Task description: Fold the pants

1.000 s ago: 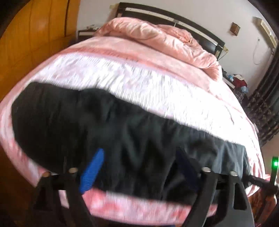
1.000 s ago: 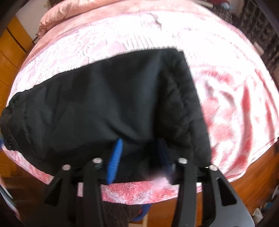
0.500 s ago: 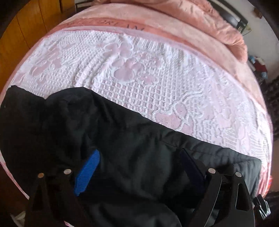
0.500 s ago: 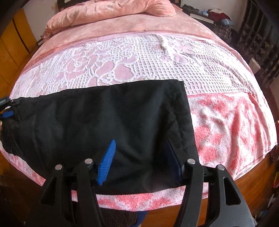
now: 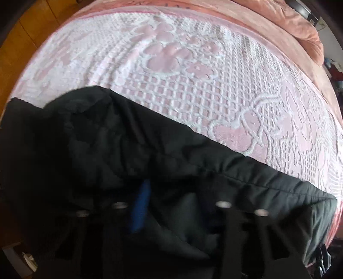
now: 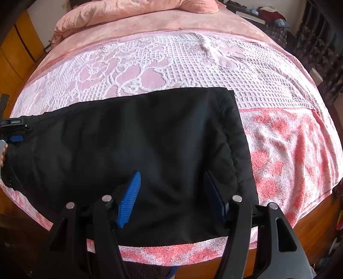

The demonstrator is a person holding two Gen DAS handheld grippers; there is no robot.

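Black padded pants (image 6: 150, 139) lie flat across the near edge of the bed, their straight hem end to the right. My right gripper (image 6: 171, 193) hovers over that end. Its blue pads (image 6: 130, 199) stand apart and its jaws are opening, with fabric below them but none pinched. At the far left edge of the right wrist view, my left gripper (image 6: 12, 131) sits on the pants' other end. In the left wrist view the pants (image 5: 128, 150) bunch up, and the left gripper (image 5: 171, 203) points down with its jaws closing on a fold of cloth. Only one blue pad (image 5: 141, 206) shows.
The pants rest on a pink and white patterned blanket (image 6: 171, 64) with a pink duvet (image 6: 128, 12) heaped at the head. A wooden wardrobe (image 6: 19, 53) stands to the left. Wood floor (image 6: 310, 225) and clutter (image 6: 272, 12) lie to the right.
My left gripper dropped onto the pants and its jaws drew together on the cloth. The right gripper's jaws widened, and the cloth bunched between them now lies flat.
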